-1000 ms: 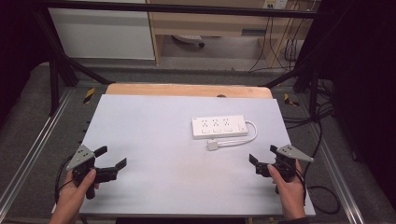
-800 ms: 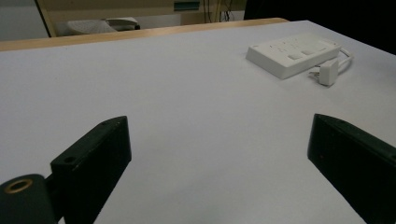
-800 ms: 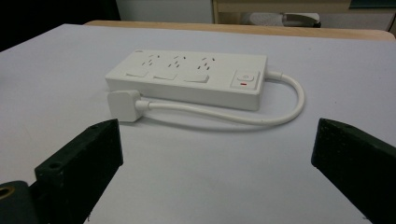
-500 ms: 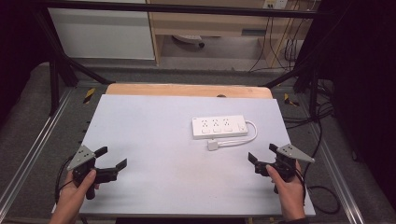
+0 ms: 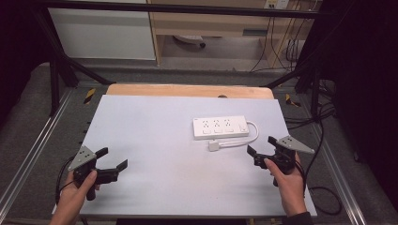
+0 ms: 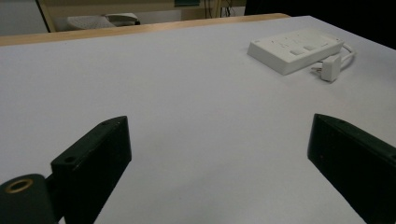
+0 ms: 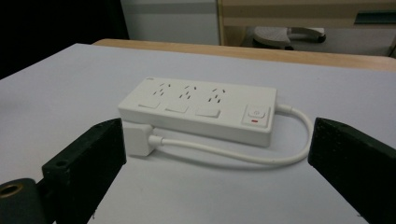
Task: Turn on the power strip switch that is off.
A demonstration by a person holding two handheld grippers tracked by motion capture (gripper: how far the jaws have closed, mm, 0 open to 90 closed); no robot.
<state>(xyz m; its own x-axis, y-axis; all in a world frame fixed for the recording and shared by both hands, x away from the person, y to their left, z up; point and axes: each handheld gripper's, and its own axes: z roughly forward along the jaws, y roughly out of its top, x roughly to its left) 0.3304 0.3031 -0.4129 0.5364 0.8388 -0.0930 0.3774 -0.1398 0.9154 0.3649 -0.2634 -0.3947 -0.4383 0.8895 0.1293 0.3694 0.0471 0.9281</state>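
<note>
We judge the power strip [image 7: 198, 109] rigid, light, smooth; we would grip its plug [image 7: 137, 139], just before it. Right gripper [image 5: 264, 152] and left gripper [image 5: 112, 161] both gape, empty.

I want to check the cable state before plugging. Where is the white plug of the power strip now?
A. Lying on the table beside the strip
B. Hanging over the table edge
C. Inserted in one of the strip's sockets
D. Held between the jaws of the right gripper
A: the plug lies flat on the table, next to the power strip, in no socket, and the right gripper is open with nothing between its jaws.
</note>
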